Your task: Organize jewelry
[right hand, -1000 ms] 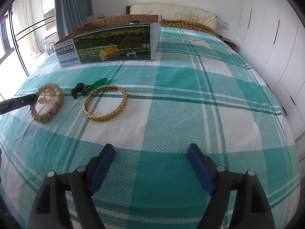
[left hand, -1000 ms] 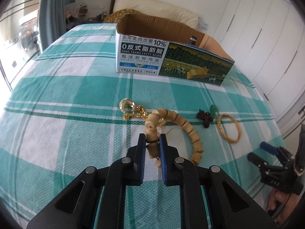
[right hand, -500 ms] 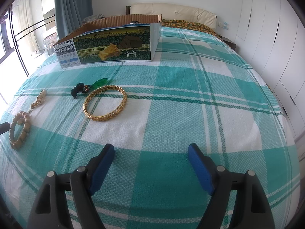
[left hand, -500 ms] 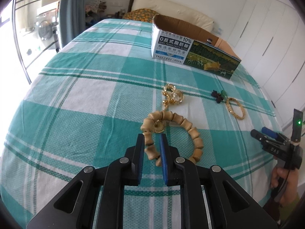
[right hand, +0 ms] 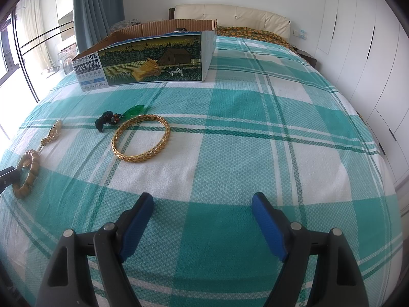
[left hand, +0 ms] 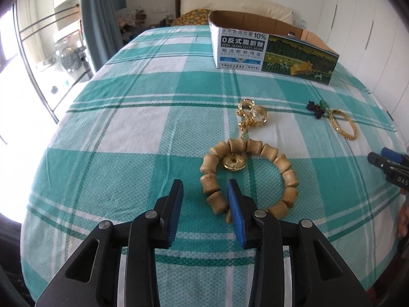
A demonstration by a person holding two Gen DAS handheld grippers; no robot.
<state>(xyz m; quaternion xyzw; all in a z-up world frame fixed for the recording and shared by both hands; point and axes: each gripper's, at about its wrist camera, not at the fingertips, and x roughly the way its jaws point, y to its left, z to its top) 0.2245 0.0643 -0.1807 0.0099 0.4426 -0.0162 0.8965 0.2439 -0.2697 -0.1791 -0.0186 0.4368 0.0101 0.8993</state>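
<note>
Left tongs opening around the wooden bracelet on the bed.
The bracelet's near beads lie between the parting pads at lower centre, unpressed; right tongs gape wide, empty.

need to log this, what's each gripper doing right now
left gripper: jaws opening, wooden bead bracelet between them, not gripped
right gripper: open, empty

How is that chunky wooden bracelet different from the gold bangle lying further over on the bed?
The wooden bead bracelet is strung from separate tan barrel beads; the gold bangle is one rigid patterned hoop. The bracelet lies in a loose, uneven ring around a gold disc; the bangle encircles only bedspread. The bracelet's near beads sit between the left gripper's opening fingers; the bangle lies untouched. Both rest flat on the checked bedspread.
</note>
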